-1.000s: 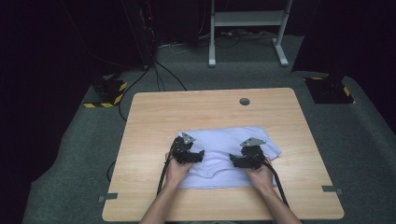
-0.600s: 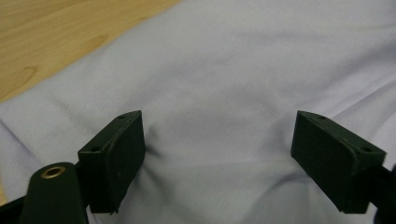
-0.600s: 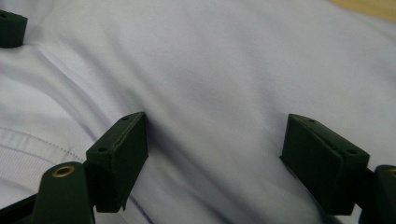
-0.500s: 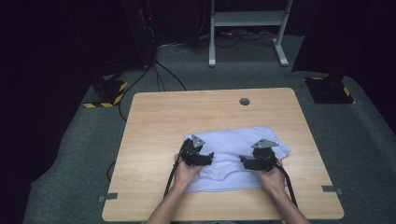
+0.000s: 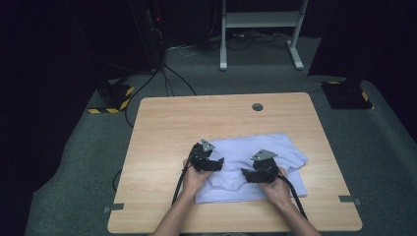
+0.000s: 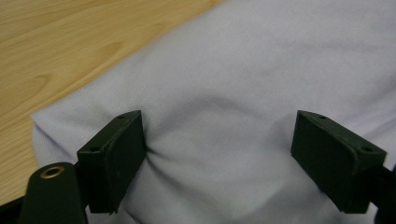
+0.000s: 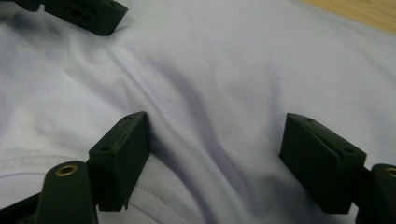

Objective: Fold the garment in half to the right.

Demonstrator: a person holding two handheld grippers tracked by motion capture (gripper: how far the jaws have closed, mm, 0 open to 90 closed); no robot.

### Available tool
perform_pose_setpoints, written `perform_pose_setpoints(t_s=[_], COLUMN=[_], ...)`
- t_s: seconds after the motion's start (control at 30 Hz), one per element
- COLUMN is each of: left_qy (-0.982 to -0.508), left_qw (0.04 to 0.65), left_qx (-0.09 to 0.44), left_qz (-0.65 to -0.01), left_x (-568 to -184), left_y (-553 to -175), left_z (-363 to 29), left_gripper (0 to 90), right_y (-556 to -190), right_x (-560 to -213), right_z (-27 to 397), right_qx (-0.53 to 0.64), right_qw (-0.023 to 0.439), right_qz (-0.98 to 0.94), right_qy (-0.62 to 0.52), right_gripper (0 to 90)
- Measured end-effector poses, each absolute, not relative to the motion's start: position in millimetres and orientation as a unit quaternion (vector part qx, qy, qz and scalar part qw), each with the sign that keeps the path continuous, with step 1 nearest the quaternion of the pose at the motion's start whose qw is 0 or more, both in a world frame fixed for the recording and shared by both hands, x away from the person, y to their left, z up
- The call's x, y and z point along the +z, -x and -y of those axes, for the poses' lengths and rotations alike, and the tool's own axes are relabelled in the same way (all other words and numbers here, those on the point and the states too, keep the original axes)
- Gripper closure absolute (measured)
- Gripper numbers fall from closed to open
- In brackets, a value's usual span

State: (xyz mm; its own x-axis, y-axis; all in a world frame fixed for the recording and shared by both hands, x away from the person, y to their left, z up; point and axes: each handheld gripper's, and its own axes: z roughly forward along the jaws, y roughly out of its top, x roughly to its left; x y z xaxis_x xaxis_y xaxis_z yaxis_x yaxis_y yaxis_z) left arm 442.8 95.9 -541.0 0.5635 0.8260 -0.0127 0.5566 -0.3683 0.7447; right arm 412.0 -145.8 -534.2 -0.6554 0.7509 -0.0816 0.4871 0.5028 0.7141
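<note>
Shirt: we see it folded flat on the near half of the table, long axis running left to right | left gripper: our jaws stand wide, pressed down on the cloth, gripping nothing | right gripper: our jaws stand wide on the cloth, gripping nothing.

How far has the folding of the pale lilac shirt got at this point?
Done: the pale lilac cotton shirt lies partly folded on the light wooden table. In hand: the left gripper and right gripper rest on the cloth, jaws open, gripping nothing. Left: probably a further fold, since a sleeve juts out at the right.
</note>
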Motion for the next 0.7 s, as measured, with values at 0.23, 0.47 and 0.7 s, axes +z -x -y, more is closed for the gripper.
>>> perform_pose_setpoints(t_s=[0.23, 0.47, 0.7], left_qy=[-0.807, -0.786, -0.793], left_qw=[0.368, 0.369, 0.358], left_qx=[0.177, 0.200, 0.193], left_qz=[-0.427, -0.454, -0.453], left_x=[-538, -531, -541], left_y=[-441, -444, -448], left_z=[-81, -100, -97], left_gripper=[15.1, 16.3, 16.7], right_y=[-404, -402, -404], right_x=[-528, -525, -535], right_z=[165, 139, 134], right_qx=[0.335, 0.362, 0.339], right_qw=[0.212, 0.196, 0.196], right_qz=[-0.833, -0.836, -0.847], right_qy=[-0.387, -0.363, -0.360], right_gripper=[23.2, 23.6, 23.1])
